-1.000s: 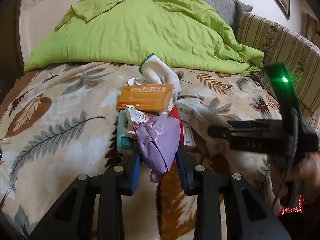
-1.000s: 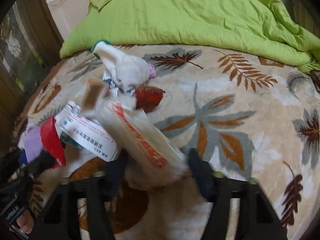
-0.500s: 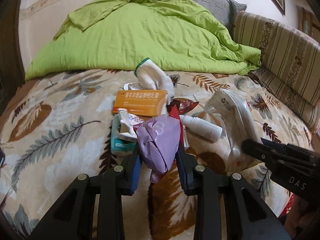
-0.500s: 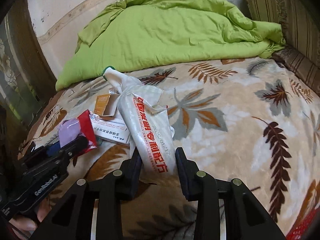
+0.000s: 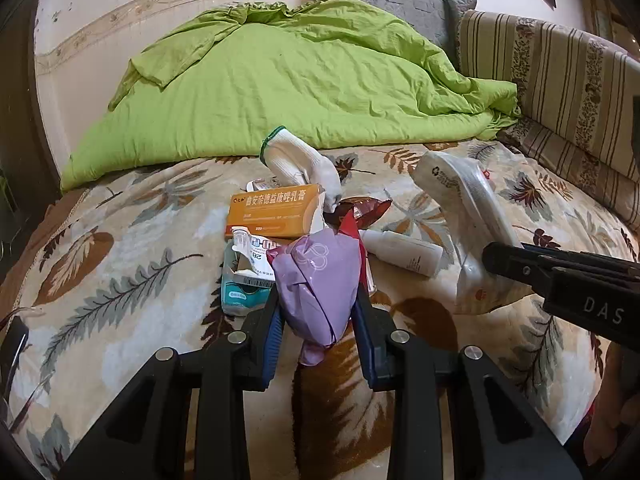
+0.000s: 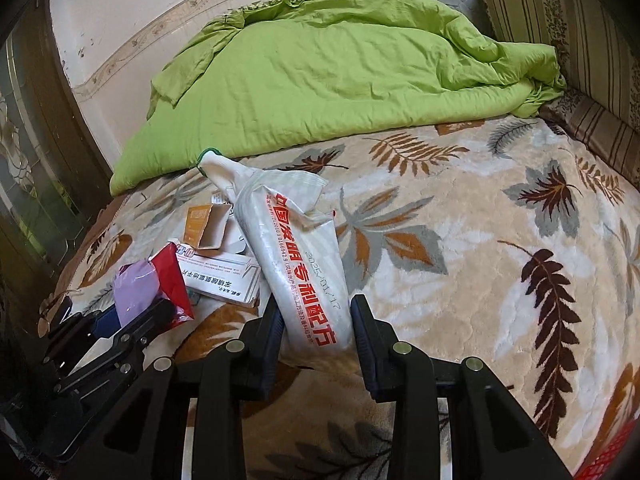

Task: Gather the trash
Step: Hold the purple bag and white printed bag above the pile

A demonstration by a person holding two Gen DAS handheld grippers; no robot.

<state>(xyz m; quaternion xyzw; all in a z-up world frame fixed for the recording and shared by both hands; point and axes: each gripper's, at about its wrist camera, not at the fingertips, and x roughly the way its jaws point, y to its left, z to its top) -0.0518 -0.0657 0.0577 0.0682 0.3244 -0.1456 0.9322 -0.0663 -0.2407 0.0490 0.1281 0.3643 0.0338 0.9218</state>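
Observation:
My left gripper (image 5: 318, 308) is shut on a crumpled purple wrapper (image 5: 320, 276) with a red wrapper (image 5: 350, 226) pressed against it, lifted over the bed. My right gripper (image 6: 316, 316) is shut on a long white plastic bag with red print (image 6: 298, 248), held up off the blanket; the same white bag (image 5: 466, 216) shows at right in the left wrist view. On the leaf-patterned blanket (image 5: 120, 240) lie an orange box (image 5: 274, 210), a white glove (image 5: 304, 164), a white bottle (image 5: 404, 252), a teal and white carton (image 5: 244, 280) and a white box (image 6: 222, 276).
A green quilt (image 5: 288, 92) is heaped at the back of the bed. A striped cushion back (image 5: 560, 92) runs along the right side. A dark wooden frame (image 6: 36, 168) stands at the left. A red mesh basket edge (image 6: 608, 456) shows at bottom right.
The right gripper has lifted the white bag up and away from the pile, uncovering the white bottle. The left gripper has risen slightly with the purple wrapper still in it.

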